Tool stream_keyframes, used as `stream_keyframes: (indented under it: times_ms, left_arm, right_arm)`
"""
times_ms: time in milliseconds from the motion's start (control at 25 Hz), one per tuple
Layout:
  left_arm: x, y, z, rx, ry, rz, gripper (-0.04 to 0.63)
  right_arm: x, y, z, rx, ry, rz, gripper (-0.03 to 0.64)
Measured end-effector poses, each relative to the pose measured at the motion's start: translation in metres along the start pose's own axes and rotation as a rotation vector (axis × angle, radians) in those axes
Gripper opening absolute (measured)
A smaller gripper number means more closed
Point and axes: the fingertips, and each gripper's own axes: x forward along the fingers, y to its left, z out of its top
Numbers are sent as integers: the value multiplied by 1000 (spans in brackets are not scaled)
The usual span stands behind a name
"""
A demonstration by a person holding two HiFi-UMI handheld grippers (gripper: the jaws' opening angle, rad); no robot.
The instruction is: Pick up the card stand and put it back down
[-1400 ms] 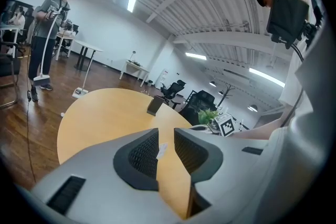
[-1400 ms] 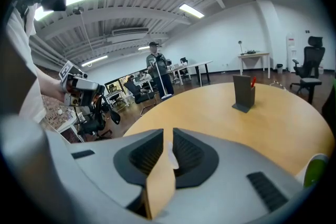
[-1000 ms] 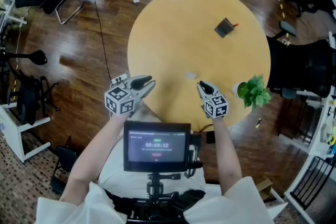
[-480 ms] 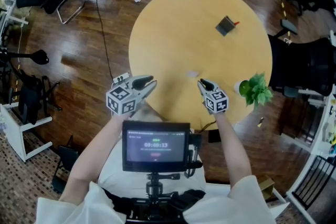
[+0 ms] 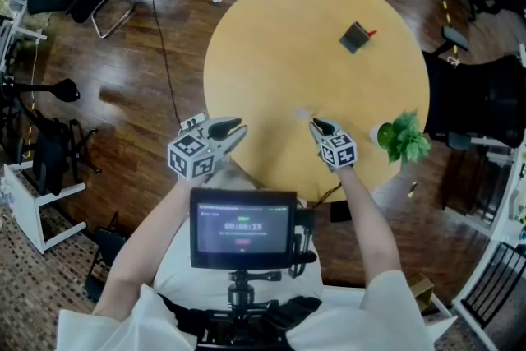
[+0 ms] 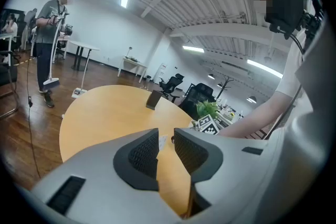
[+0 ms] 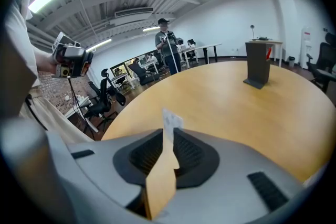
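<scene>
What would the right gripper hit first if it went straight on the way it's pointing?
Most likely the clear card stand, upright on the round table just ahead of the right gripper and its narrowly parted jaws; exact depth is unclear.

Under my right gripper (image 5: 316,125), the round yellow table top (image 5: 271,45) looks smooth, matt wood. Just ahead, a small clear card stand (image 7: 170,119) reads as glossy plastic. Jaw shells: matt grey plastic.

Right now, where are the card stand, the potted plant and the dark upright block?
card stand (image 7: 171,119): right gripper view, its pale upright face.
potted plant (image 5: 402,140): head view, its green leaves.
dark upright block (image 7: 258,63): right gripper view, its front face.
</scene>
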Motion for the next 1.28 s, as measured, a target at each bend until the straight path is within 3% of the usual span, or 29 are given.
stream_keyframes:
  times_ms: [400, 1280]
  left_arm:
    - [-2, 2, 0, -4, 2, 7, 94]
    - [1, 10, -2, -15, 8, 22, 94]
  right_arm:
    - [20, -21, -9, 26, 42, -33, 97]
    - [35, -21, -6, -91, 67, 18, 112]
